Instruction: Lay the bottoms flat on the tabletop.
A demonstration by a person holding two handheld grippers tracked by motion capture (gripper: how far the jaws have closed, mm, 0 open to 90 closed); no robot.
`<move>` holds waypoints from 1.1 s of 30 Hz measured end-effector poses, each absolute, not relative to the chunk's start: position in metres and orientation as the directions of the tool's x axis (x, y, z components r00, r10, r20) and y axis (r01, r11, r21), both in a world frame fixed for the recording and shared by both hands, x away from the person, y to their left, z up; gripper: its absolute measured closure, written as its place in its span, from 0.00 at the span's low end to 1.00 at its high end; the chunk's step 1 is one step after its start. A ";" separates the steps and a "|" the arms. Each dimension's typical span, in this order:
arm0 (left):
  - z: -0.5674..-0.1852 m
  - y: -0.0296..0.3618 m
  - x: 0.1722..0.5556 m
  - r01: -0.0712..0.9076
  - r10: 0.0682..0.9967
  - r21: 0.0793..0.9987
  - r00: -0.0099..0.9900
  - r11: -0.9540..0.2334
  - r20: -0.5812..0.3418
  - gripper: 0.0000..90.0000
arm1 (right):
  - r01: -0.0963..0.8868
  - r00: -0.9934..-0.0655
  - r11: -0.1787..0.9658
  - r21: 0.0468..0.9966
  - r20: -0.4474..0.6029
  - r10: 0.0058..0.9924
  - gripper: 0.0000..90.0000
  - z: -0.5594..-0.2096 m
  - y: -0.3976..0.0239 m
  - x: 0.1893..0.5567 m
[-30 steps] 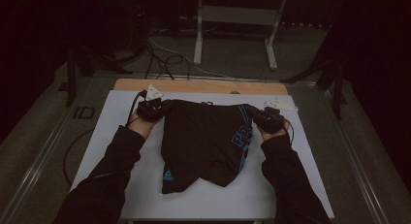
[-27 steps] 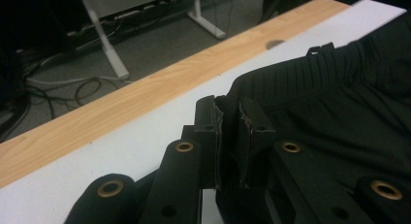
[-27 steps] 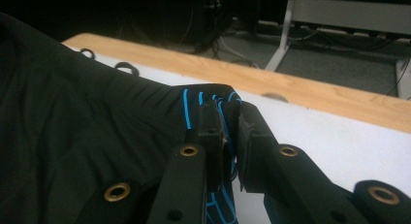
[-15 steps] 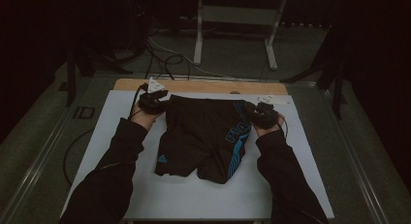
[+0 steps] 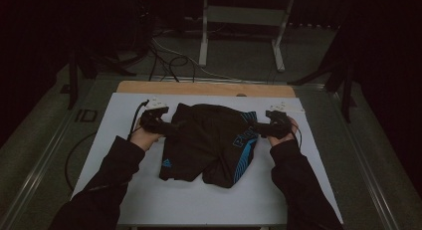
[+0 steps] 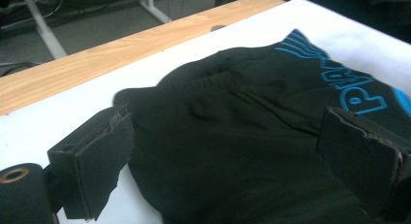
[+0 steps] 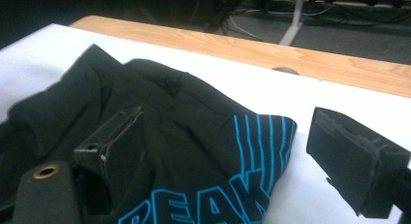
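A pair of black shorts (image 5: 209, 145) with blue lettering and stripes lies flat on the white sheet (image 5: 199, 202) that covers the table. My left gripper (image 5: 168, 127) sits at the left corner of the waistband, my right gripper (image 5: 263, 129) at the right corner. In the left gripper view the jaws of the left gripper (image 6: 228, 124) stand wide apart over the black cloth (image 6: 252, 83), pads off it. The right gripper (image 7: 228, 124) straddles the striped corner of the shorts (image 7: 194, 112) the same way. Both pairs of jaws have just been opening, and the cloth lies loose between them.
A strip of bare wooden tabletop (image 5: 199, 88) runs along the far edge of the sheet. Beyond it, on the floor, stand a white metal frame (image 5: 239, 26) and some loose cables (image 5: 164, 56). White sheet lies bare around the shorts on all sides.
Both grippers were shut on the waistband corners, holding the shorts stretched. They have opened and let go, and the shorts now rest flat. The left hand drew back a little.
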State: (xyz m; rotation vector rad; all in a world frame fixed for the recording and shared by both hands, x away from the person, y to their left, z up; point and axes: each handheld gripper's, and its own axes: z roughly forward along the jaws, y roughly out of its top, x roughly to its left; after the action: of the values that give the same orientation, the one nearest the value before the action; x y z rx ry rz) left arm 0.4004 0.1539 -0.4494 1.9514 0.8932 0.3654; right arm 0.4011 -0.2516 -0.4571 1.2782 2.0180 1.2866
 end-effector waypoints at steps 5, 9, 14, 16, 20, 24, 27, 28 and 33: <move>-0.449 0.154 0.380 0.419 0.682 0.850 0.724 -0.320 -0.100 0.08 | 0.460 -0.502 0.170 0.871 0.097 0.859 0.16 -0.460 -0.250 0.391; -0.446 0.156 0.370 0.401 0.671 0.859 0.736 -0.318 -0.095 0.08 | 0.461 -0.509 0.179 0.869 0.094 0.856 0.16 -0.461 -0.250 0.387; -0.441 0.163 0.347 0.376 0.645 0.868 0.759 -0.324 -0.088 0.07 | 0.462 -0.530 0.191 0.866 0.097 0.842 0.16 -0.460 -0.249 0.379; -0.441 0.165 0.342 0.372 0.636 0.867 0.767 -0.332 -0.086 0.07 | 0.458 -0.541 0.193 0.868 0.100 0.835 0.16 -0.460 -0.248 0.376; -0.443 0.171 0.320 0.342 0.600 0.866 0.797 -0.364 -0.062 0.07 | 0.436 -0.594 0.223 0.872 0.092 0.799 0.15 -0.453 -0.238 0.357; -0.455 0.181 0.296 0.345 0.563 0.855 0.823 -0.387 -0.077 0.09 | 0.425 -0.638 0.225 0.877 0.114 0.762 0.15 -0.448 -0.227 0.342; -0.467 0.186 0.279 0.343 0.550 0.834 0.833 -0.432 -0.058 0.10 | 0.423 -0.655 0.219 0.879 0.130 0.745 0.15 -0.447 -0.221 0.335; -0.472 0.187 0.275 0.347 0.544 0.827 0.837 -0.443 -0.060 0.12 | 0.410 -0.676 0.225 0.884 0.128 0.726 0.15 -0.447 -0.212 0.329; -0.497 0.192 0.263 0.347 0.529 0.756 0.849 -0.554 -0.002 0.19 | 0.400 -0.717 0.219 0.890 0.155 0.680 0.14 -0.446 -0.194 0.318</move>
State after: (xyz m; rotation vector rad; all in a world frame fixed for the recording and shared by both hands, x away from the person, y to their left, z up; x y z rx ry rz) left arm 0.2628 0.1915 -0.4973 2.2117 0.6337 0.2865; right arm 0.3180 -0.1938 -0.4462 1.0169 2.2281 1.4973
